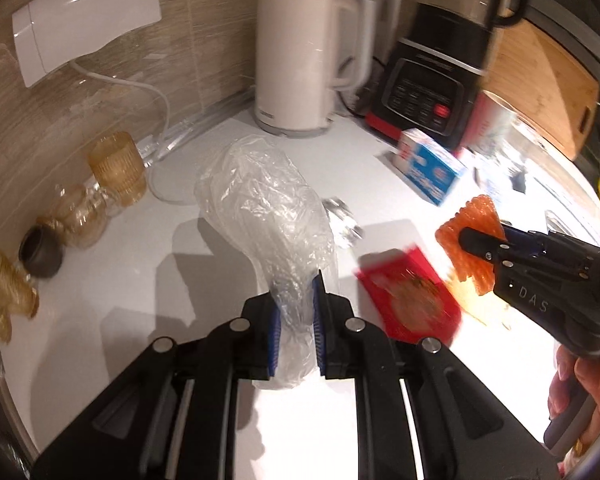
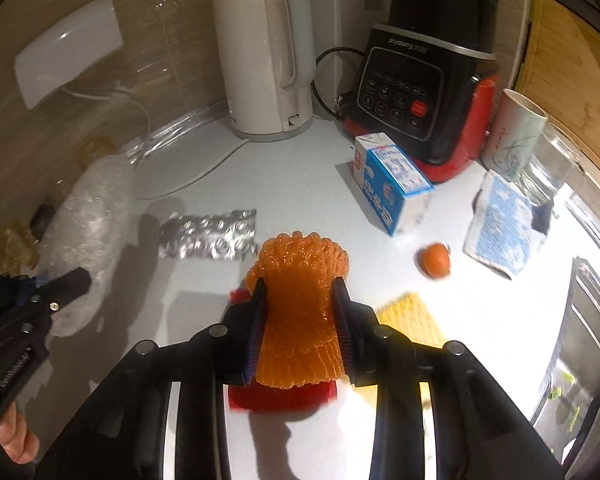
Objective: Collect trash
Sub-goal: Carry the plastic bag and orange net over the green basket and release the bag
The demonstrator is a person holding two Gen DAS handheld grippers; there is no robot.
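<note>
My left gripper [image 1: 296, 292] is shut on a crumpled clear plastic bag [image 1: 260, 200], which sticks up and forward from its blue pads above the white counter. In the right wrist view that bag [image 2: 96, 208] and the left gripper [image 2: 80, 278] show at the left. My right gripper [image 2: 300, 288] is shut on an orange foam fruit net [image 2: 300, 264], pinched between its pads and lifted off the counter. The left wrist view has the right gripper [image 1: 472, 240] and net [image 1: 472, 216] at the right. A red packet [image 2: 284, 398] lies under the net. A foil blister sheet [image 2: 208, 234] lies flat beyond it.
A blue-and-white milk carton [image 2: 392, 184], an orange piece [image 2: 436, 260] and a yellow wrapper [image 2: 408, 316] lie on the counter. A white kettle [image 2: 260, 60], black-and-red blender [image 2: 420, 92], paper cup [image 2: 512, 132] and blue cloth [image 2: 500, 228] stand behind. Amber glasses [image 1: 118, 168] line the left wall.
</note>
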